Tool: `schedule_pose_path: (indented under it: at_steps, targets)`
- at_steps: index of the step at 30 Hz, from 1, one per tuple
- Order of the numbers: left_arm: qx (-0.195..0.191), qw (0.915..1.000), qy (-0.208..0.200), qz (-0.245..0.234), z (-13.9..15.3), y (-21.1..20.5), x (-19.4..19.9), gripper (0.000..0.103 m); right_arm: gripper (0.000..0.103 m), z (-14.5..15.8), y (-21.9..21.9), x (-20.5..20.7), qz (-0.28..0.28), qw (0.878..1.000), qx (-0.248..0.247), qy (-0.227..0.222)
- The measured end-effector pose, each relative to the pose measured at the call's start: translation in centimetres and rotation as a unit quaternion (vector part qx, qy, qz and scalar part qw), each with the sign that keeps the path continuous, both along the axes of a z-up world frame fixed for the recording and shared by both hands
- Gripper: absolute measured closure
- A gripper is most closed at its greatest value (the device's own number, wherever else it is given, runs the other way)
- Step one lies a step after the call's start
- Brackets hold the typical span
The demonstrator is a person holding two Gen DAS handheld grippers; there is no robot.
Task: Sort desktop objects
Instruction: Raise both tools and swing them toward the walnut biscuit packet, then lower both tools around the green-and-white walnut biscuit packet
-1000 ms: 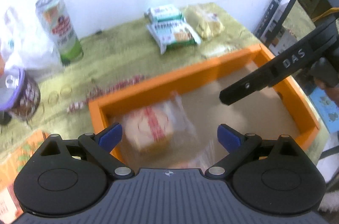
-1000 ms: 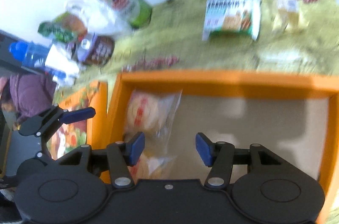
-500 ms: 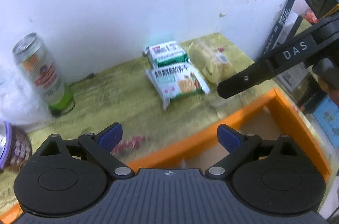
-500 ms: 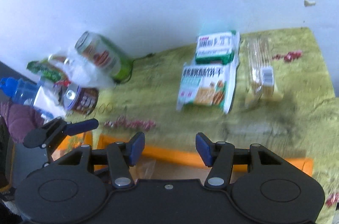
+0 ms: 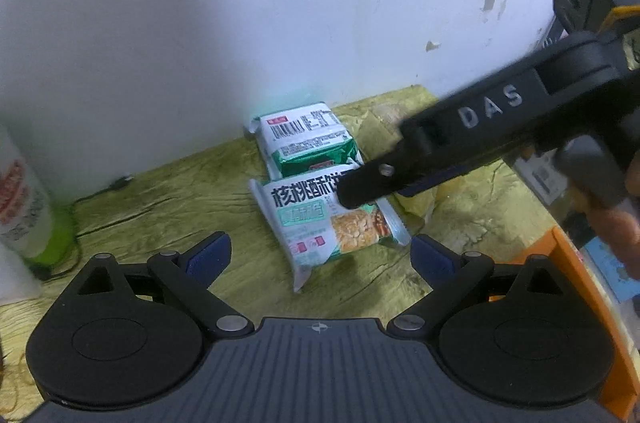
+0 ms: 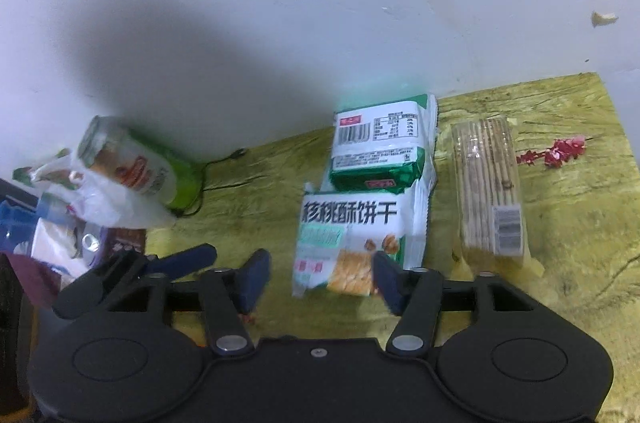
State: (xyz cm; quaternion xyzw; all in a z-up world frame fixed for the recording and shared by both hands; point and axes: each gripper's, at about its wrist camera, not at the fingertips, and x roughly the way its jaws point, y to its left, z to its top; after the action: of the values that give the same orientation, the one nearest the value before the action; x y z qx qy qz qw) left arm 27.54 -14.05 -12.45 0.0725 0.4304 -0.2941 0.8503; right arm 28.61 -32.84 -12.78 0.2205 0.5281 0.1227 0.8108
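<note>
Two biscuit packs end to end — cracker sleeve just right, can far left.

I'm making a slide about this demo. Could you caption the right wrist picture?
Open right gripper nears a biscuit packet on the green cloth, with a wafer pack and drink can nearby.

"DAS" – right claw; "核桃酥饼干" – biscuit pack

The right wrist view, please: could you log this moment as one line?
right tool: open, empty | target: walnut biscuit pack, flat between its fingers | left tool: open, empty | green pack behind, touching
</note>
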Motion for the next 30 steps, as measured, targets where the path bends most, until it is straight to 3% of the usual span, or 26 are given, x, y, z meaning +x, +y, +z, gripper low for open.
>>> schedule_pose_path:
  at_steps: [18, 25, 30]
  targets:
    - [-0.003, 0.9987, 0.048, -0.019, -3.5, -1.7, 2.0, 0.006, 0.040, -3.9, 0.2, 2.9, -0.019, 0.999, -0.017, 0.043]
    - [-0.005, 0.9979, 0.061, -0.022, -4.0, -2.3, 2.2, 0.006, 0.025, -4.3, 0.9, 3.2, -0.016, 0.999, -0.021, 0.045]
    - [0.000, 0.9975, 0.064, -0.030, -4.3, -2.5, 2.0, 0.005, 0.024, -4.3, 1.4, 3.5, -0.005, 0.999, -0.017, 0.048]
